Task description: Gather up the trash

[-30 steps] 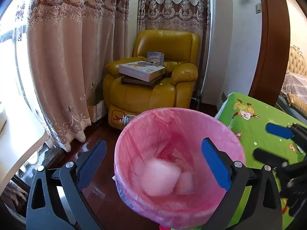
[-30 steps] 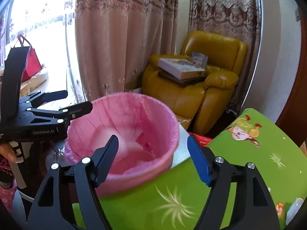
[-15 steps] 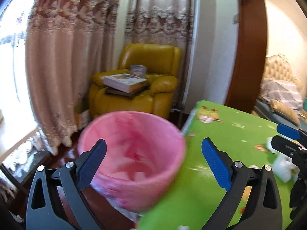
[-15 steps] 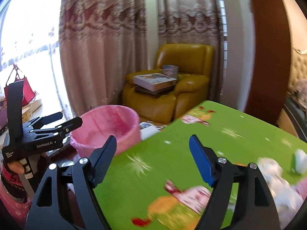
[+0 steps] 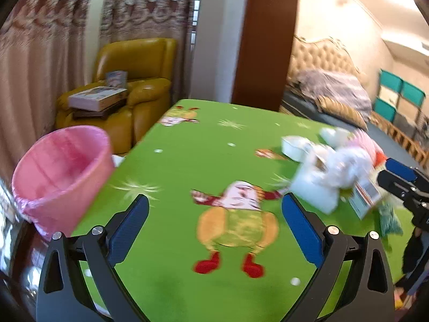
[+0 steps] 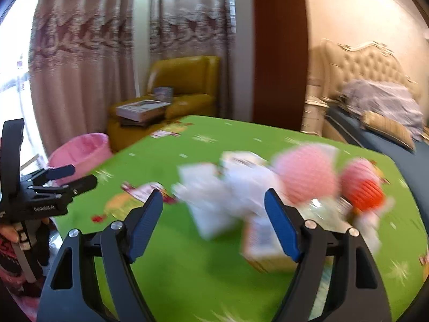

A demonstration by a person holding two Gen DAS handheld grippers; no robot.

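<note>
Both grippers swing off the pink bin (image 5: 60, 171) toward the trash pile (image 6: 241, 193); left gripper (image 5: 214, 225) and right gripper (image 6: 214, 222) jaws apart, empty.

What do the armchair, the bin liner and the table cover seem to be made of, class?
Armchair: probably leather or imitation leather, mustard yellow; glossy highlights and soft creases show.
Bin liner: thin pink plastic film; it looks translucent and gathers in wrinkles at the rim.
Table cover: likely printed plastic or coated cloth, green with cartoon figures; blur leaves this open.
</note>
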